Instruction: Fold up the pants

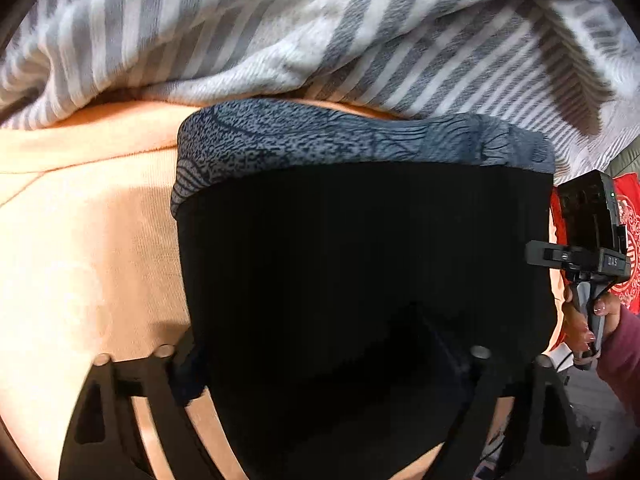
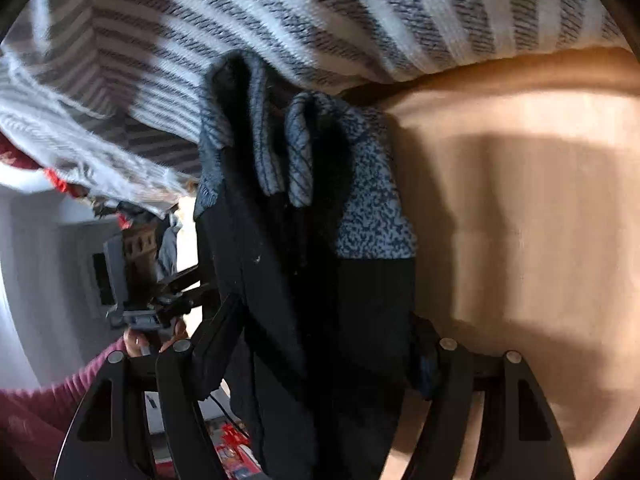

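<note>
The black pants (image 1: 360, 260) with a blue-grey patterned band (image 1: 320, 136) fill the left wrist view. They stretch between the fingers of my left gripper (image 1: 334, 360), which is shut on the fabric in a wide grip. In the right wrist view the pants (image 2: 304, 300) hang bunched, their patterned ends (image 2: 372, 208) pointing up toward the blanket. My right gripper (image 2: 320, 344) is shut on them, with both pads against the cloth. Each gripper shows in the other's view: the right gripper (image 1: 588, 256) and the left gripper (image 2: 136, 292), each held by a hand.
A peach sheet (image 1: 80, 240) (image 2: 520, 220) covers the bed under the pants. A grey-and-white striped blanket (image 1: 320, 20) (image 2: 360, 8) is heaped along the far side. A red patterned cloth (image 1: 630, 240) and a maroon sleeve (image 2: 40, 400) lie off the bed's edge.
</note>
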The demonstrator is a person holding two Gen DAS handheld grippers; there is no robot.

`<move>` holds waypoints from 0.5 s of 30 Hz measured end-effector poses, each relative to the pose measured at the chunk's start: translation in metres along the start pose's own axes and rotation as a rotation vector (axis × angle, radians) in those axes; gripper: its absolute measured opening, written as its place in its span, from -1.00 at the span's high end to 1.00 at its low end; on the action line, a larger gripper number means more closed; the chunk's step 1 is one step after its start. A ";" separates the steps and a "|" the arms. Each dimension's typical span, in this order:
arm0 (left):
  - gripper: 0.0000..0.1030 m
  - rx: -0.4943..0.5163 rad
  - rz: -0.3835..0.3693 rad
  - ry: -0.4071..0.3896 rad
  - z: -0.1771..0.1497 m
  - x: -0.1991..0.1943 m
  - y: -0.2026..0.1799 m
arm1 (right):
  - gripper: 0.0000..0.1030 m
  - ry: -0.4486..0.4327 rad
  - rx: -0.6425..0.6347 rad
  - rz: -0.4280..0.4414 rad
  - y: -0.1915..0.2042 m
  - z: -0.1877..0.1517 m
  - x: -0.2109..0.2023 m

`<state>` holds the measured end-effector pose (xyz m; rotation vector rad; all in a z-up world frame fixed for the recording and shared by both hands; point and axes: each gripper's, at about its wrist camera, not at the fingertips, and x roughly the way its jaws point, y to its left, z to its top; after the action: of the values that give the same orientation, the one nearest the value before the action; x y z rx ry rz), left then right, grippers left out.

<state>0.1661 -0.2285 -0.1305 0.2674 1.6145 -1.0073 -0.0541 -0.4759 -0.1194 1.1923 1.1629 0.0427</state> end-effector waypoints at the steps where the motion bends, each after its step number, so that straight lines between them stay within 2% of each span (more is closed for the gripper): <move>1: -0.54 0.001 0.007 -0.007 -0.002 -0.002 0.000 | -0.18 -0.002 0.005 -0.004 0.002 -0.002 -0.002; 2: -0.46 0.001 0.016 -0.016 -0.003 -0.005 0.000 | -0.06 -0.007 0.007 -0.010 0.007 -0.004 -0.003; 4: -0.34 -0.007 0.029 -0.029 -0.002 -0.013 0.001 | 0.03 -0.018 0.005 -0.015 0.015 -0.006 -0.006; 7: -0.19 0.003 0.040 -0.062 -0.009 -0.027 -0.008 | 0.08 -0.040 0.014 -0.004 0.023 -0.012 -0.012; 12: -0.18 0.026 0.040 -0.070 -0.019 -0.047 -0.022 | 0.09 -0.063 0.022 0.047 0.031 -0.030 -0.031; 15: -0.18 0.033 0.042 -0.075 -0.030 -0.054 -0.045 | 0.09 -0.070 0.026 0.070 0.031 -0.048 -0.053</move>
<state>0.1333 -0.2159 -0.0626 0.2824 1.5197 -1.0011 -0.0969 -0.4591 -0.0568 1.2476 1.0635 0.0385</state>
